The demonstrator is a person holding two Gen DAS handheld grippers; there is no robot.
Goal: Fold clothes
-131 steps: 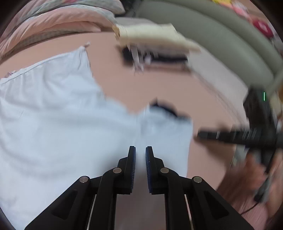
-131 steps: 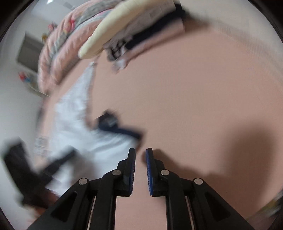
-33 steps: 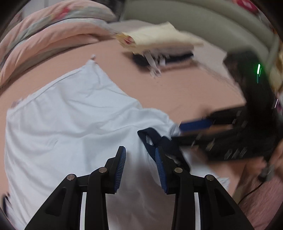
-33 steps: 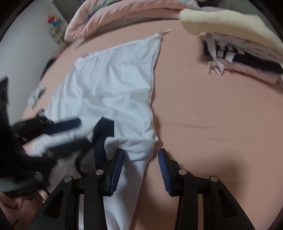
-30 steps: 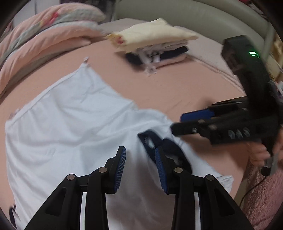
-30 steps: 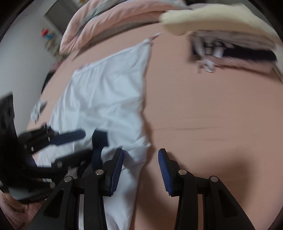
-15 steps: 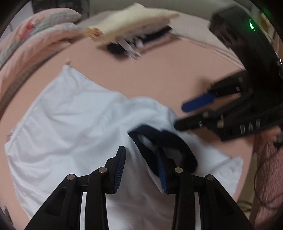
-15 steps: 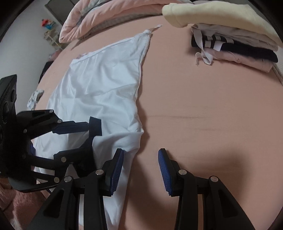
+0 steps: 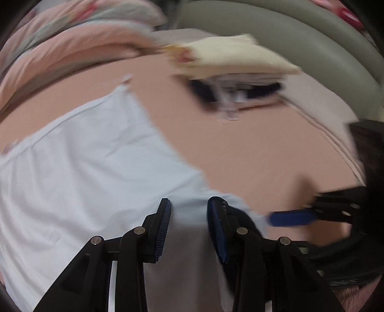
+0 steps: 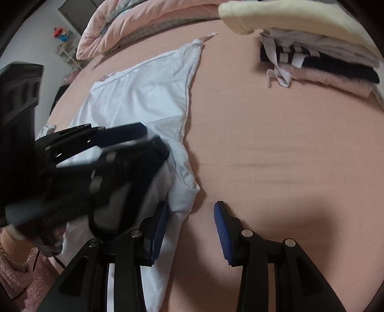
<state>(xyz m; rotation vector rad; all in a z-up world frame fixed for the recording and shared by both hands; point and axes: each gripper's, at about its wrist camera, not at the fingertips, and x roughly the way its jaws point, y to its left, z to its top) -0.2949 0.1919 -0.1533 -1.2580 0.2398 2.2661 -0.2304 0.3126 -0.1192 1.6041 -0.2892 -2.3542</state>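
Observation:
A pale blue-white T-shirt (image 9: pixel 79 168) with a dark navy collar lies spread on the pink bed; it also shows in the right wrist view (image 10: pixel 144 96). My left gripper (image 9: pixel 189 225) is open, low over the shirt at the collar, which its right finger mostly hides. My right gripper (image 10: pixel 190 230) is open and empty, its left finger over the shirt's near sleeve (image 10: pixel 184 189), its right finger over bare sheet. The left gripper's body (image 10: pixel 96 163) fills the left of the right wrist view.
A stack of folded clothes (image 10: pixel 319 55) with a cream garment on top sits at the far right of the bed (image 10: pixel 276 144); it also shows in the left wrist view (image 9: pixel 235 72). Pink bedding (image 10: pixel 148 21) is piled at the back. A grey headboard (image 9: pixel 288 40) lies beyond.
Both grippers, shut 4.4 s ago, now stand open. My left gripper has dropped lower and closer over the collar. My right gripper has held near the sleeve edge.

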